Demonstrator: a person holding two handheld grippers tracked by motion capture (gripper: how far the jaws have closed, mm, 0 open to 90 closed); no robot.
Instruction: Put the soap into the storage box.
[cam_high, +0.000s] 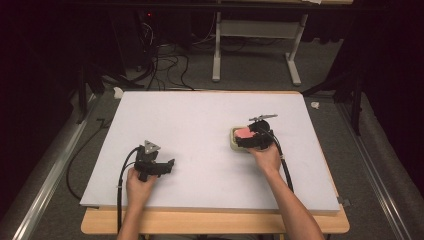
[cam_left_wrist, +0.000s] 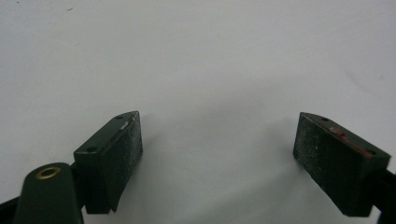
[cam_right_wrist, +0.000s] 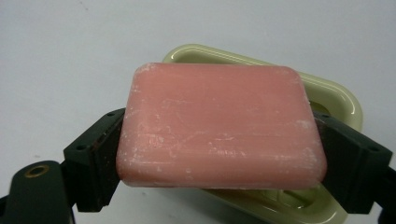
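While the right tongs (cam_right_wrist: 219, 154) are clamped on the pink soap bar (cam_right_wrist: 219, 126) just above the pale green soap dish (cam_right_wrist: 341, 100), probably for placing or lifting it, the left tongs (cam_left_wrist: 219, 149) rest apart, empty, over the white worktop (cam_high: 200, 125).

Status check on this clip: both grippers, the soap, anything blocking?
Right gripper shut on pink soap bar, held over the pale green soap dish. Left gripper open over bare white tabletop. Nothing in the way.
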